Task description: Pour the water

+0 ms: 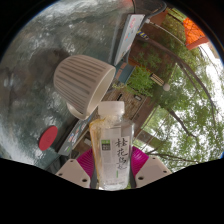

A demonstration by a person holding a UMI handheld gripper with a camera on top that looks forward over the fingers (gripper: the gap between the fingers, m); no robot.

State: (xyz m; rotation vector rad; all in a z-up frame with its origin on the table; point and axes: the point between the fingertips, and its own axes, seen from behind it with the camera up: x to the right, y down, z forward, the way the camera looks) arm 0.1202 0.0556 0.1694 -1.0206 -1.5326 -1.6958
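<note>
Magenta pads show on the inner faces of the gripper's (112,170) two fingers, and both press against the sides of a small bottle (112,145), which they hold firmly between them. The bottle is clear plastic with a pale, yellowish liquid inside, a white label with dark characters running down it, and a green patch near the label's top. Its neck points away from the fingers toward a cup (84,82), and I cannot tell whether a cap is on.

The whole gripper view is tilted, so the scene leans over to one side. The cup is off-white with fine vertical ribs; it sits just beyond the bottle's top, close to it or touching, its rim facing away. Beneath the cup lies a grey, mottled table (35,55), like stone or worn metal. A red object (46,138) lies on that surface beside the fingers, too small to identify.

Beyond the table's edge stand green trees (165,85), a wooden railing (140,105), and an orange-red shape (190,35) farther off.
</note>
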